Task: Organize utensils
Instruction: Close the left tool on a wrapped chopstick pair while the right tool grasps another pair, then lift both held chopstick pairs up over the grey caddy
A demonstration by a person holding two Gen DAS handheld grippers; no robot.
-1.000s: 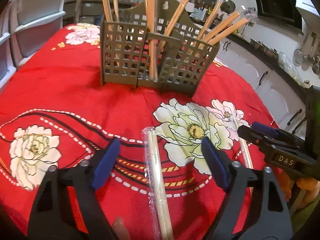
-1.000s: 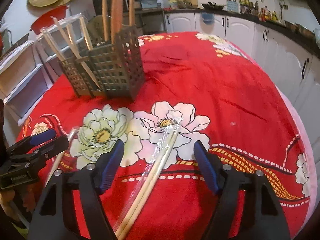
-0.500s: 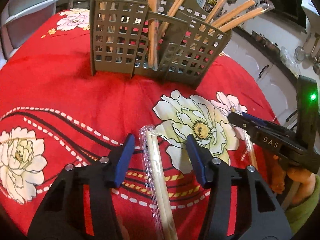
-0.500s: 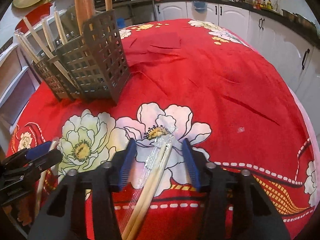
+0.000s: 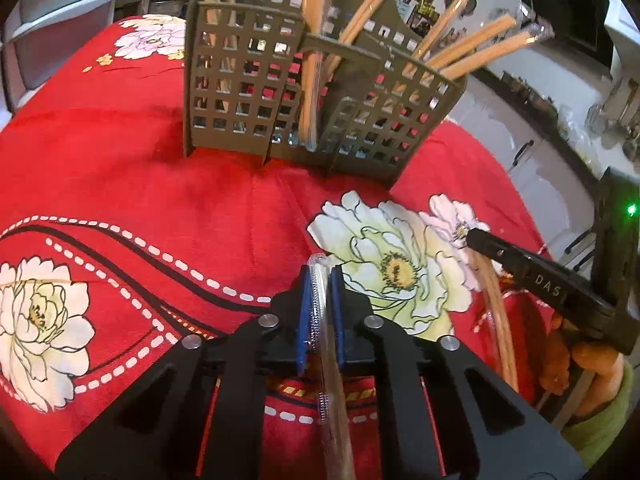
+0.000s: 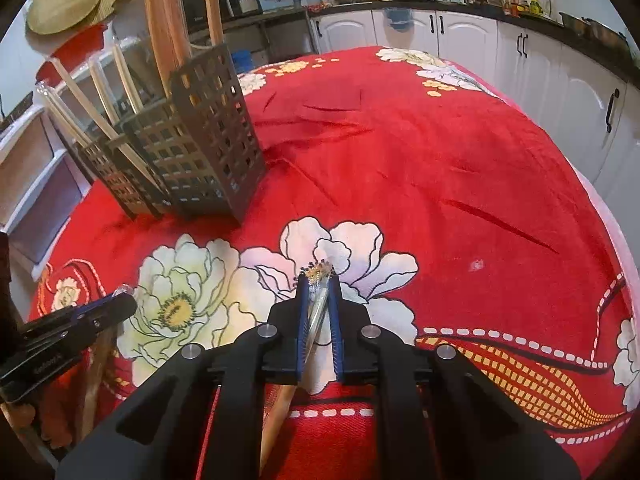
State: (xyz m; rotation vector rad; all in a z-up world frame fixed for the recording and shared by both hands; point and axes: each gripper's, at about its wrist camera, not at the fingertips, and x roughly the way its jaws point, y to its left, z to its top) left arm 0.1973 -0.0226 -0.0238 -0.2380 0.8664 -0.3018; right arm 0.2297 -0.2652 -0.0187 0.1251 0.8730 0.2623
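Note:
A grey lattice utensil caddy stands on the red flowered tablecloth and holds several wrapped chopstick pairs; it also shows in the right wrist view. My left gripper is shut on a plastic-wrapped chopstick pair lying toward me. My right gripper is shut on another wrapped chopstick pair. The right gripper shows in the left wrist view; the left gripper shows in the right wrist view.
The round table's edge curves on the right, with white kitchen cabinets beyond. White drawer units stand past the far left edge. Round bamboo mats hang on the wall.
Both grippers closed from wide open onto their wrapped chopstick pairs. Both moved forward, closer to the caddy.

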